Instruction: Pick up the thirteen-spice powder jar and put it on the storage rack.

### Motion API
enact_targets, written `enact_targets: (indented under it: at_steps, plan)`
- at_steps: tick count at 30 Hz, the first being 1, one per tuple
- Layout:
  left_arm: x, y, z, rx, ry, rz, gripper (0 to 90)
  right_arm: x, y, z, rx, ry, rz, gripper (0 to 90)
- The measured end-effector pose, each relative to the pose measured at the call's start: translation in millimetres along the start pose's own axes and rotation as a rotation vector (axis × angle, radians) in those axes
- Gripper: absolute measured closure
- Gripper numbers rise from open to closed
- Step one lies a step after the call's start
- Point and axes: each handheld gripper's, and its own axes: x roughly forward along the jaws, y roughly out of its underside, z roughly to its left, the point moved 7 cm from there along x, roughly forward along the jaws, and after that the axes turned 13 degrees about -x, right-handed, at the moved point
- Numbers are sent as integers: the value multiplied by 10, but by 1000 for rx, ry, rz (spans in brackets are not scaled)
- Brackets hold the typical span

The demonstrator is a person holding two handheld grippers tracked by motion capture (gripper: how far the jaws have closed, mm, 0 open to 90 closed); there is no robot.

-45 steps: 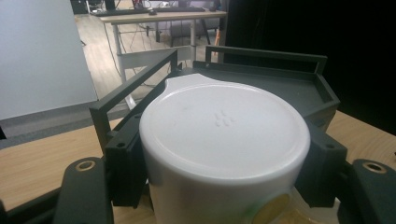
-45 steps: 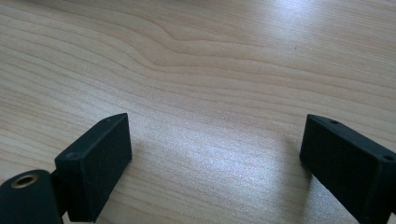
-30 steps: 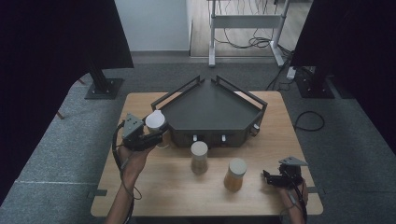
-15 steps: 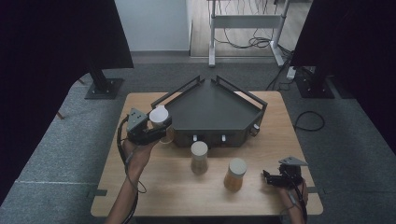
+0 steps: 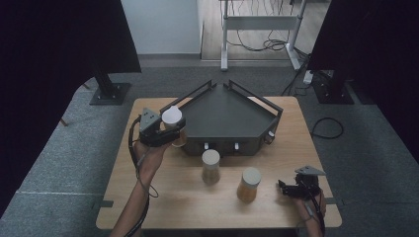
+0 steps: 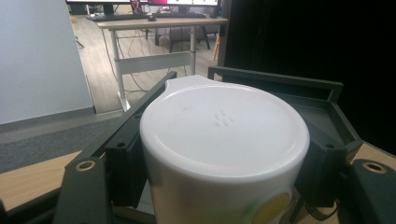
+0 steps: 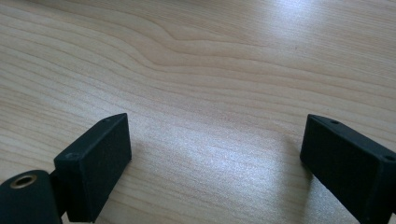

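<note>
While clamped, jar (image 6: 224,144) sits inside left gripper (image 5: 165,131).

the bench (image 7: 210,60) is pale wood with a clear wavy grain and a soft satin sheen where light falls on it. the jar (image 6: 224,154) in the left tongs (image 6: 219,163) has a smooth white plastic lid, faintly glossy (a few tiny raised dots sit near its middle). the pads (image 7: 95,163) of the right tongs (image 7: 212,163) look like matt black plastic with a fine grainy face. the tray (image 5: 227,116) looks dark grey, dull and even. the floor (image 5: 64,163) is rough grey carpet.
</note>
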Motion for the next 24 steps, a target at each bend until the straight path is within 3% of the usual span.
enact_targets:
  at_steps: [8,24]
  plan:
    - [99,-34,5,-12,3,1,306,3,-2,-3,-1,-1,0,81]
    - [342,-117,-14,11,-13,1,306,6,-4,-5,-3,-2,-1,81]
